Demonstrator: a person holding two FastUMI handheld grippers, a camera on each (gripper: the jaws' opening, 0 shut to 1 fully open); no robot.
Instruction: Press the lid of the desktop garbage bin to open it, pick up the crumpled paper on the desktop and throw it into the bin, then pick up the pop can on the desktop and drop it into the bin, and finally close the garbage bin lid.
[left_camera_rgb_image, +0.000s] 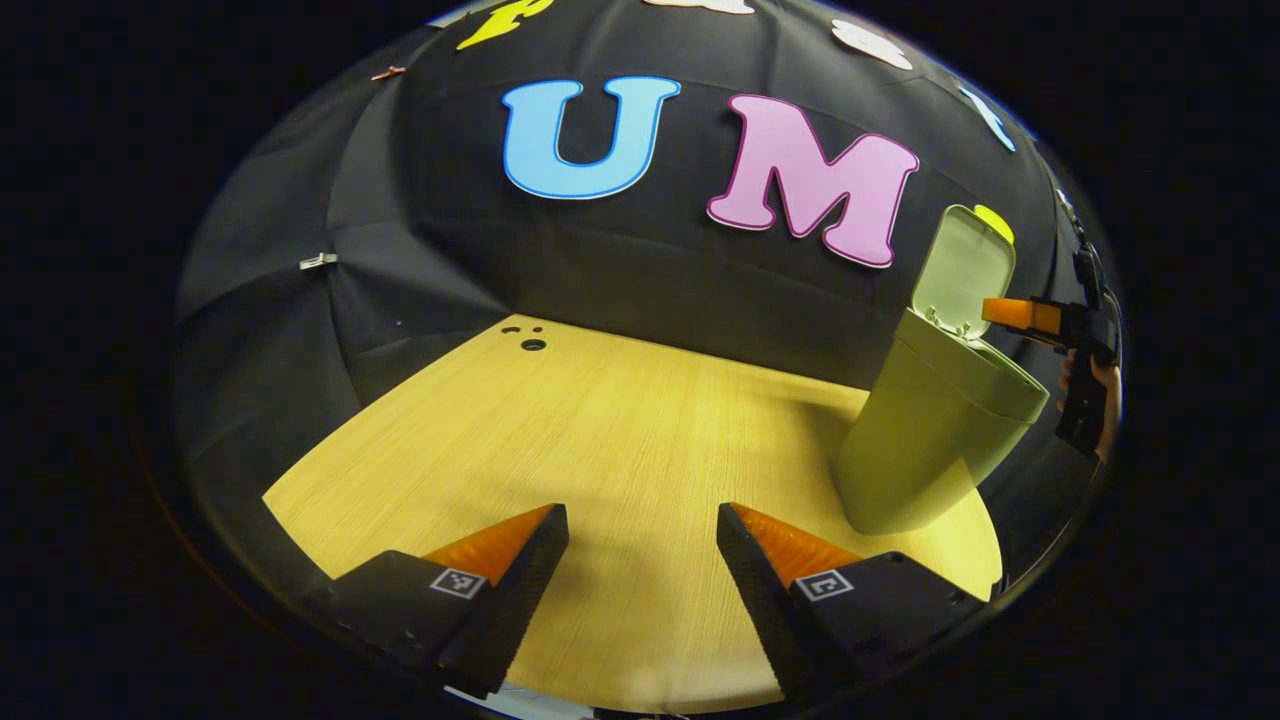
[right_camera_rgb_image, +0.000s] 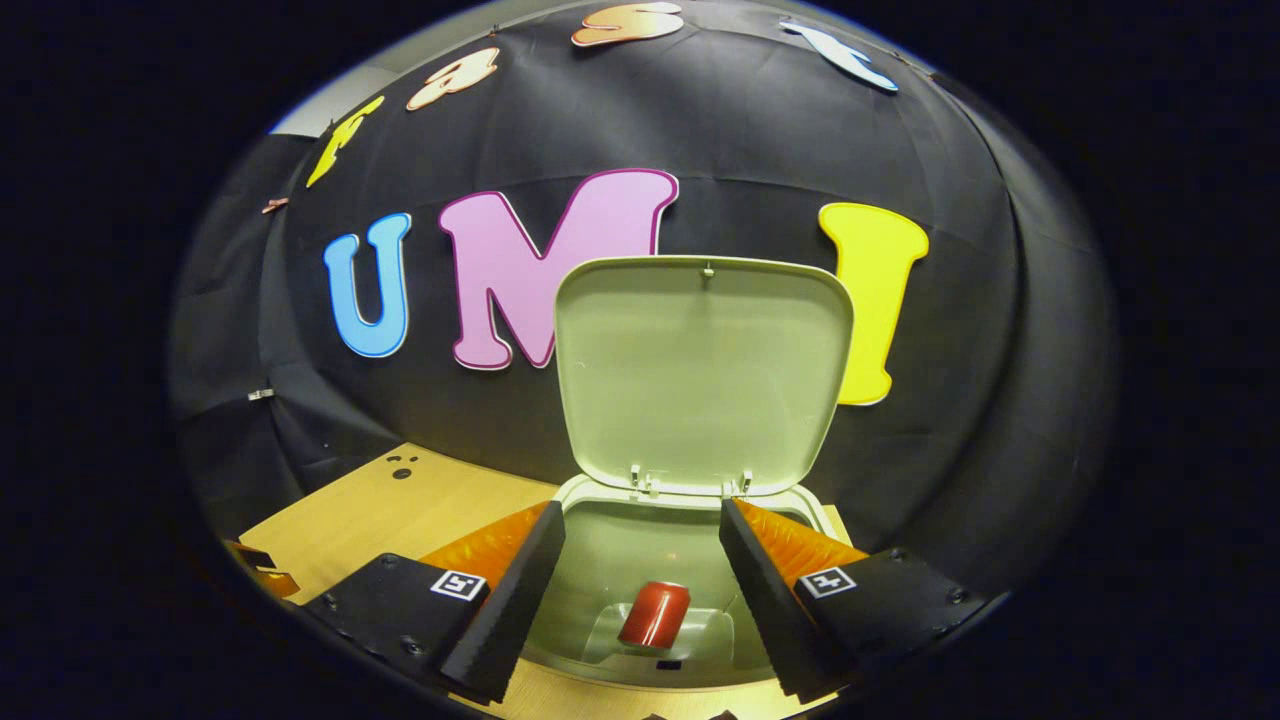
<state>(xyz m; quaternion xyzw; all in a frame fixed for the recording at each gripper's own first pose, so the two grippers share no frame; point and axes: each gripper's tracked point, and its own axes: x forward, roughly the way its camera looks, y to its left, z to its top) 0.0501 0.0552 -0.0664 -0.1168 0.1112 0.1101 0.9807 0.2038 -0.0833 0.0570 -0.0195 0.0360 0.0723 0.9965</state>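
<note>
Our right gripper (right_camera_rgb_image: 640, 590) hangs released above the bin (right_camera_rgb_image: 590, 610), pop can (right_camera_rgb_image: 654, 614) lying below it inside. The lid (right_camera_rgb_image: 700, 370), upright ahead, seems light and stiff; we'd push its top edge.

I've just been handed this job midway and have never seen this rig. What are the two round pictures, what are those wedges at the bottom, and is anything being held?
A person holds a two-finger gripper in each hand, and each carries its own fisheye camera. The wedges are that gripper's own fingers.

In the left gripper view, the left gripper hangs open over the light wooden tabletop, holding nothing. The pale green plastic desktop bin stands to its right, with the right gripper beside it.

The right gripper view looks down into that bin. The right gripper is open and empty above the opening. The bin's hinged lid stands upright, and the red pop can lies inside. Closing the lid remains.
</note>
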